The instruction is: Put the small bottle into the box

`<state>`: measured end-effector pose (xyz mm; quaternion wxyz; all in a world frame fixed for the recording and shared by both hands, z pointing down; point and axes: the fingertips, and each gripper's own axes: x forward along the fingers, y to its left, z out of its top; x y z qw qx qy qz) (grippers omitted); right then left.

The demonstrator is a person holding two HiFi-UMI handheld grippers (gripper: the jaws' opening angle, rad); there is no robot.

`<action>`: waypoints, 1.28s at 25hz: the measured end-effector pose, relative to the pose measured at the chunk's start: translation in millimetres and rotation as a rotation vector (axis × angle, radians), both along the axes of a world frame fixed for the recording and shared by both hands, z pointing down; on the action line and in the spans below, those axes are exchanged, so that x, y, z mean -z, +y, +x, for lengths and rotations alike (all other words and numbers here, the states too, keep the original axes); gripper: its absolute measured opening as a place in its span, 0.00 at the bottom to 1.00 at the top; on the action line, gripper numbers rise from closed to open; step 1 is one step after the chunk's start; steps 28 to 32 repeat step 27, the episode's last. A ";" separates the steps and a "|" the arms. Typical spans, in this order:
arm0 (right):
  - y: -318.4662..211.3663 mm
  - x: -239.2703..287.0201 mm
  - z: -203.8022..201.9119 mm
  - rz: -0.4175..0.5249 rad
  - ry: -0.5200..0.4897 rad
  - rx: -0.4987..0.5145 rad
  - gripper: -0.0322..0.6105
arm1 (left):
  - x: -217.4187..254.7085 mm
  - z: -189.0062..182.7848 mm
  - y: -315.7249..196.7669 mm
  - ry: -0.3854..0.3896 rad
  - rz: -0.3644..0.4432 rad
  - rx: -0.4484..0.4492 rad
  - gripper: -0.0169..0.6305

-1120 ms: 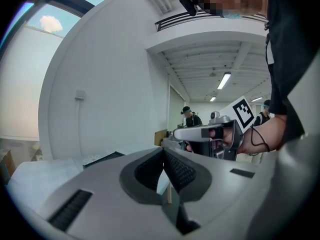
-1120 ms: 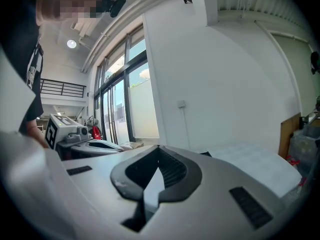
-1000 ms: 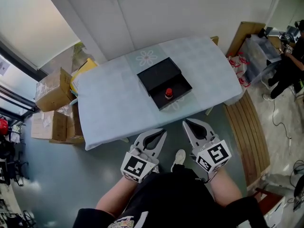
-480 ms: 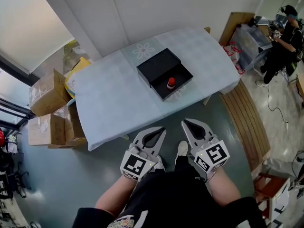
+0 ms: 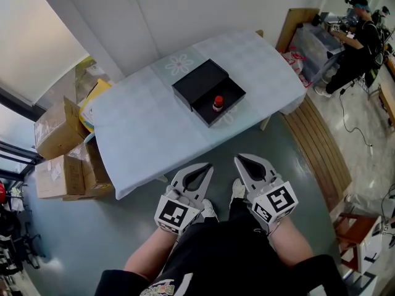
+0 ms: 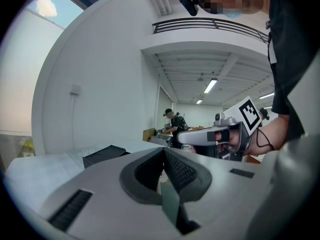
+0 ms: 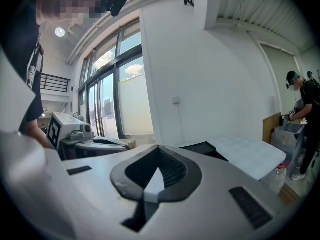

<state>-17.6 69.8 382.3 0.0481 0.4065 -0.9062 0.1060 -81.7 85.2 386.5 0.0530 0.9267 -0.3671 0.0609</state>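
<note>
Only head view shows small bottle (image 5: 217,103), red cap, inside black box (image 5: 199,83). Gripper views: left gripper (image 6: 163,150), right gripper (image 7: 159,147) closed, empty. Pale table (image 5: 145,137), cardboard boxes (image 5: 57,128) beside.

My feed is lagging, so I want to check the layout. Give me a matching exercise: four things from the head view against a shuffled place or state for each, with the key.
Things:
1. bottle
2. cardboard boxes
3. bench
4. left hand-held gripper

Places or states:
A. at the view's right of the table
B. shut, empty, short of the table
C. in the open black box
D. on the floor, at the view's left of the table

Pairs: 1-C, 2-D, 3-A, 4-B
</note>
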 end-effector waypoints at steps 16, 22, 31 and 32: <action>14.7 0.5 -0.1 0.005 -0.002 -0.010 0.06 | 1.2 -2.1 12.3 -0.026 -0.018 -0.007 0.04; 20.3 3.0 1.8 0.009 -0.004 -0.015 0.06 | 1.5 2.7 18.9 0.012 0.010 -0.035 0.04; 19.8 3.9 7.3 0.013 -0.005 -0.020 0.06 | 3.1 6.8 16.6 0.011 0.009 -0.029 0.04; 19.8 3.9 7.3 0.013 -0.005 -0.020 0.06 | 3.1 6.8 16.6 0.011 0.009 -0.029 0.04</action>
